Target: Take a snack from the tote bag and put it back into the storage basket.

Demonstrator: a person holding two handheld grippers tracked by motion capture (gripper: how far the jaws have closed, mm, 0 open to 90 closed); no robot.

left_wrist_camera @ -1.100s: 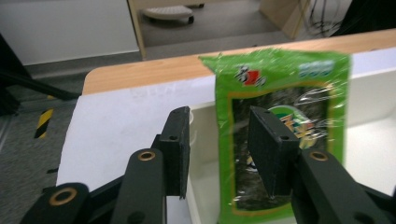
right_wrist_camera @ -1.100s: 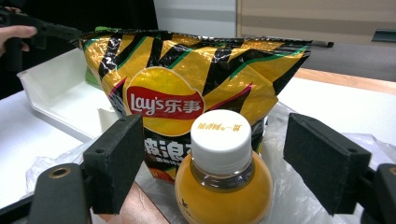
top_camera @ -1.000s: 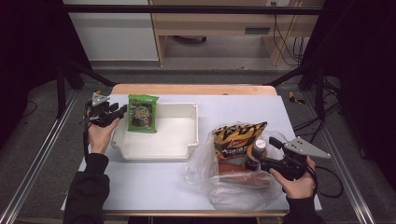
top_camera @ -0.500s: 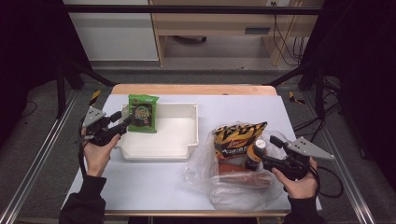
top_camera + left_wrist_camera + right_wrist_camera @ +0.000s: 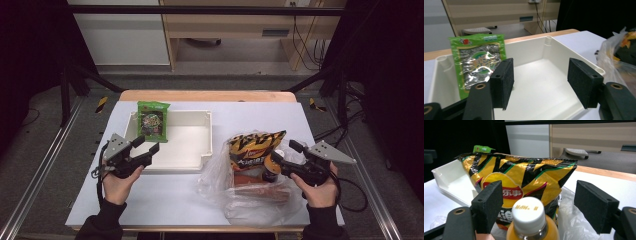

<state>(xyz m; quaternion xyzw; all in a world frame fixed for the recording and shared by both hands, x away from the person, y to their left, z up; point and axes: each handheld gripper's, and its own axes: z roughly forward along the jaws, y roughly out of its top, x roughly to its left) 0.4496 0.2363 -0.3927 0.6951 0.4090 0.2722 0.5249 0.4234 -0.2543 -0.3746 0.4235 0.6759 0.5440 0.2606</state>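
High view shows the left gripper (image 5: 146, 148) at the tray's (image 5: 205, 150) near left corner, jaws apart with nothing between them; they have just been opening. The green packet (image 5: 153, 119) leans on the tray's far left wall, likely just set there, well beyond the pads (image 5: 503, 81). The right gripper (image 5: 284, 154) is wide open around the bottle (image 5: 530, 222), not pinching it, probably to pick it next from the bag (image 5: 250, 202) near the table's right edge, beside the chips (image 5: 253, 149).
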